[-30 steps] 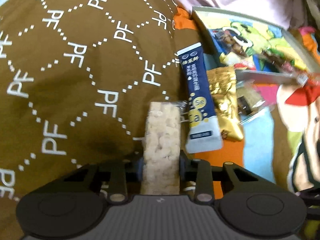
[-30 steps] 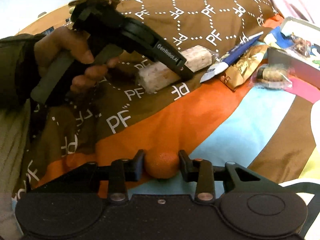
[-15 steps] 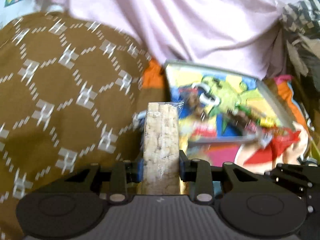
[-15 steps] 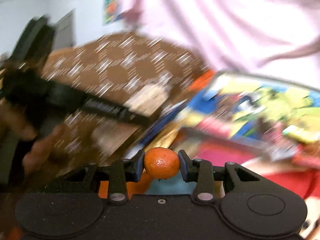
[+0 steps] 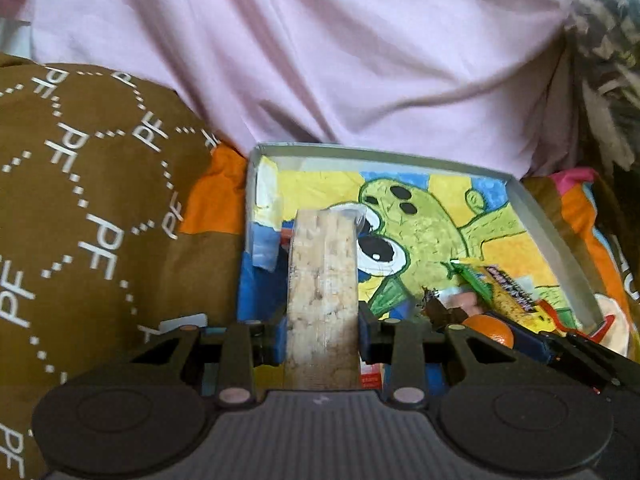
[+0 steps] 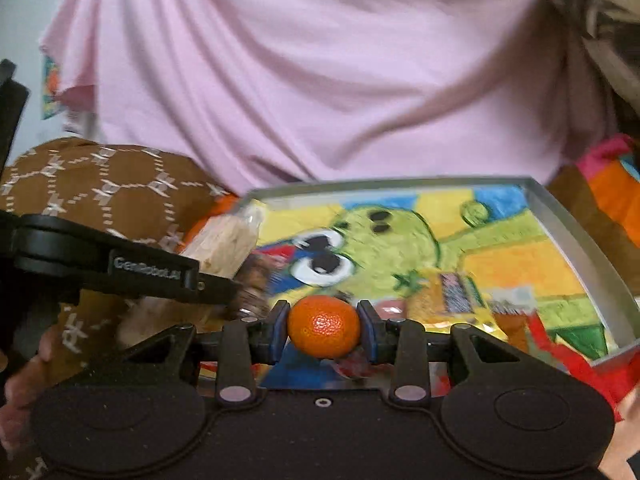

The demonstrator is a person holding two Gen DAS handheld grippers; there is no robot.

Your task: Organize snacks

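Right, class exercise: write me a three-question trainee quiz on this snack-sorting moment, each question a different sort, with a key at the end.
1. True or false: the left gripper has its jaws shut on the puffed rice bar.
2. Multiple choice: what does the right gripper hold? A) a blue sachet B) a small orange C) nothing
3. Fill in: both grippers point toward the shallow ____ with a green cartoon figure on its floor.

Key: 1 true; 2 B; 3 tray. A yellow snack packet already lies inside it.

Pink sheet (image 5: 360, 60) behind; brown patterned cushion (image 5: 80, 220) left.
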